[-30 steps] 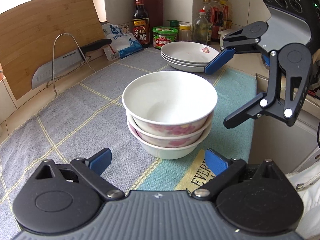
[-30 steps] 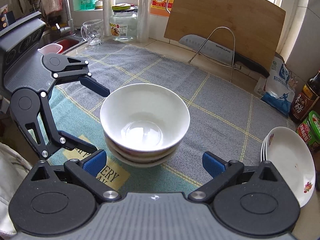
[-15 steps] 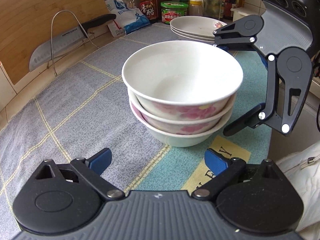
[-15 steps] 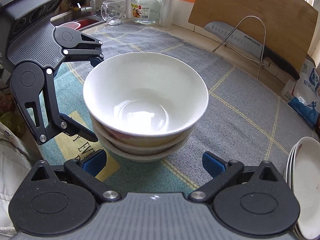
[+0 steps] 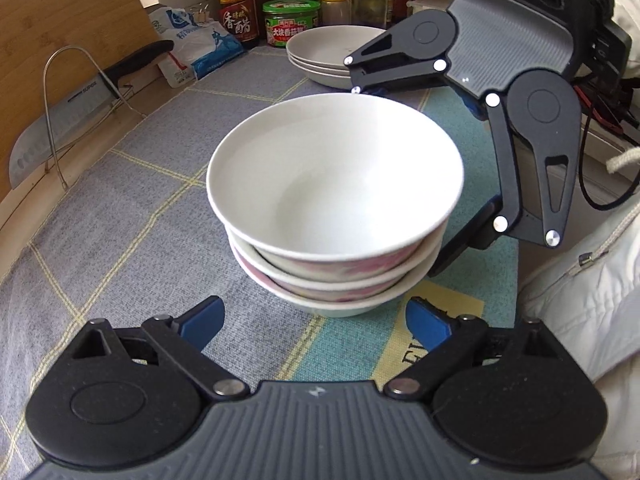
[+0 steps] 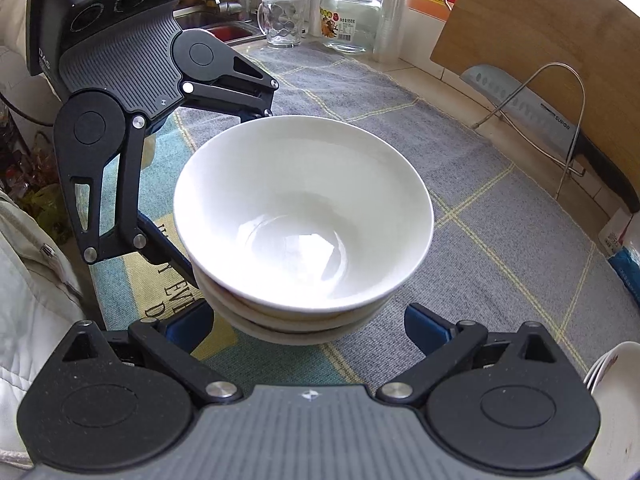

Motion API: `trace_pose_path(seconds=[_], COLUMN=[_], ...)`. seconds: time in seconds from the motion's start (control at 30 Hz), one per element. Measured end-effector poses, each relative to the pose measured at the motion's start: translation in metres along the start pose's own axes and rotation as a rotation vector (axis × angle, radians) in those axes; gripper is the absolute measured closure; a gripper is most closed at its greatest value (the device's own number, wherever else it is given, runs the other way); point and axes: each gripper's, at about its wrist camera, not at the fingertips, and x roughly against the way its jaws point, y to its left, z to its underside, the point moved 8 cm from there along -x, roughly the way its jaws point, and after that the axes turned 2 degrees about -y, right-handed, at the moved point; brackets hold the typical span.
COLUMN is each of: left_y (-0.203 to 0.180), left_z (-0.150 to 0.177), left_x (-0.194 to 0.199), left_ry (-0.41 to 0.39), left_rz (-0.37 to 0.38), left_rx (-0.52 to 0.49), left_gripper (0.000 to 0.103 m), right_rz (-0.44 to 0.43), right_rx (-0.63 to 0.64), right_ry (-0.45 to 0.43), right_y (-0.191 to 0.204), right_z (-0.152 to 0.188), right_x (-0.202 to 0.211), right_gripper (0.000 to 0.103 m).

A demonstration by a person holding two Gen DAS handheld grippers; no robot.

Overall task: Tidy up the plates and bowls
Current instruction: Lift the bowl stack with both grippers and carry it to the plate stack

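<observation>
A grey checked mat [image 5: 120,216] covers the counter. At its centre stands a stack of three bowls [image 5: 336,208], with the plates [image 5: 324,52] at twelve o'clock of it in the left view. The left gripper [image 5: 314,322], jaws apart and just narrowing, and the right gripper [image 6: 308,326], jaws apart, flank the stack without touching it.

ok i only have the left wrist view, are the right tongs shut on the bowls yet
observer: no, the right tongs are open. One blue pad sits on each side of the bowl stack, with a clear gap at one of them.
operator: anything over on the sink side i should know about
observer: a glass mug and a glass jar stand past the far edge of the mat.
</observation>
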Motion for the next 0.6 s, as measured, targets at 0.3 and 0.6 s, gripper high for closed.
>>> trace_pose_path(seconds=[0.3,0.6], left_y=[0.000,0.003], left_z=[-0.009,-0.013], left_x=[-0.006,-0.010], left_ry=[-0.013,0.001], left_rz=[0.096,0.155], left_rx=[-0.060,-0.090], left_gripper=[0.013,0.016], right_rz=[-0.036,-0.074], right_rx=[0.021,0.029], right_ry=[0.017,0.032], right_y=[-0.005,-0.007], right_z=[-0.003,-0.006], right_x=[-0.002,-0.006], right_gripper=[0.001,0.002])
